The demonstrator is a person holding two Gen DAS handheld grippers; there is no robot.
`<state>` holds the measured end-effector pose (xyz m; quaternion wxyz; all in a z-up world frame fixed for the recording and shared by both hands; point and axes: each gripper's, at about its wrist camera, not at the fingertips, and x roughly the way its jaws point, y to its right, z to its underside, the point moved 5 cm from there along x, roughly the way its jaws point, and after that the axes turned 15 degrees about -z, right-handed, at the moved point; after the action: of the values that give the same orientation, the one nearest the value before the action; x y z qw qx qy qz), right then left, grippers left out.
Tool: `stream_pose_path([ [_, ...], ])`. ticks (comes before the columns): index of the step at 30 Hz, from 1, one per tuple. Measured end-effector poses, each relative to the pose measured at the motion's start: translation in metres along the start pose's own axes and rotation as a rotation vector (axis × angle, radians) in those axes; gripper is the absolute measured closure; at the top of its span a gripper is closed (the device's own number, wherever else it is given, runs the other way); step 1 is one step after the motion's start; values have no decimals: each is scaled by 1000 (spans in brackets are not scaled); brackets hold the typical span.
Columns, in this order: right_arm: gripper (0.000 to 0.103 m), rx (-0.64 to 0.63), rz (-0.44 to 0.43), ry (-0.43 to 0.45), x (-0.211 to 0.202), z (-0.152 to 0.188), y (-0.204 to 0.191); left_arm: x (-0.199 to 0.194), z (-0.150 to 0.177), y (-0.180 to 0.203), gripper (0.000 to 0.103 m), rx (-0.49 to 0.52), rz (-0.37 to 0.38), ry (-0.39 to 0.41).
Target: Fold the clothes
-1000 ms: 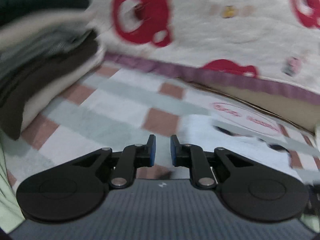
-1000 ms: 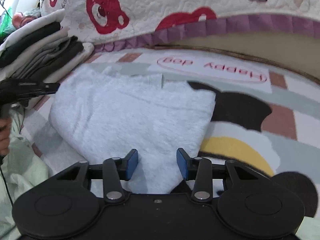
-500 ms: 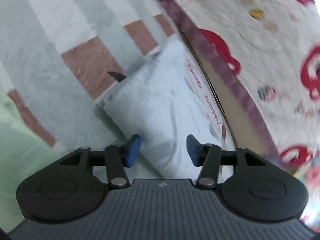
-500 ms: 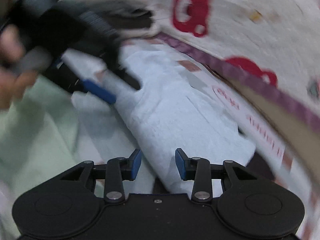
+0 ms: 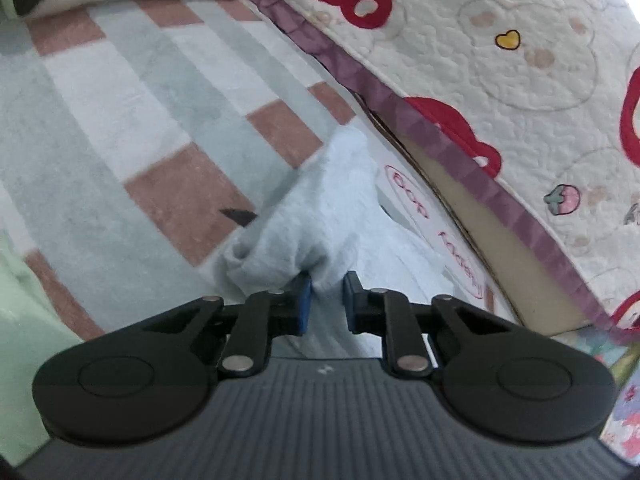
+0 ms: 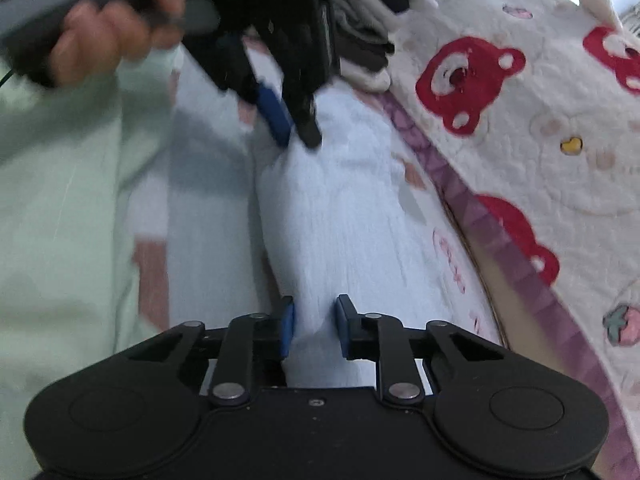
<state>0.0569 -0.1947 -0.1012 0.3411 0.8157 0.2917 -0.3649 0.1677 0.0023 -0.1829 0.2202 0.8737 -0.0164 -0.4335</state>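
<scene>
The pale blue garment (image 5: 320,216) lies folded on the checked rug (image 5: 132,92), running alongside the bed's purple-edged quilt (image 5: 500,60), and both ends are being taken now. Left gripper (image 5: 324,300) is closing, a bunched corner of the cloth between its blue pads and puckering there, so it looks pinched already. Right gripper (image 6: 314,326) is closing too, on the near edge at six o'clock in its own view, fabric filling the gap between the pads. In that view the left gripper (image 6: 298,134) shows at twelve o'clock, biting the far end, a hand (image 6: 104,36) around its handle. This is soft, fluffy stuff, light and limp by the look: it should sag in the middle once lifted, not slip much. Best hold is deep on the folded edge, all layers together. A stack (image 6: 360,52) of folded clothes waits at one o'clock, beyond the garment.
</scene>
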Motion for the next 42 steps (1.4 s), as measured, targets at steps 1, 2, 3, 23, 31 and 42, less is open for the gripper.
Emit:
stream_pose_path([
  [1,80,19,-5,-3,-1,5,1,-4,-2,-2,86,16,-41,27],
  [2,80,35,-9,-6,-3,9,2,-9,-4,-4,85,31,-85,56],
  [3,80,43,-9,-9,-3,11,2,-13,-7,-6,80,47,-129,85],
  [23,58,67,48,8,12,2,-6,21,15,10,40,-105,-37,-78],
  [31,77,154,68,11,-3,32,-17,20,-6,10,40,-9,-155,102],
  [42,58,824,116,-27,-66,56,10,-23,-51,6,99,134,-166,151],
])
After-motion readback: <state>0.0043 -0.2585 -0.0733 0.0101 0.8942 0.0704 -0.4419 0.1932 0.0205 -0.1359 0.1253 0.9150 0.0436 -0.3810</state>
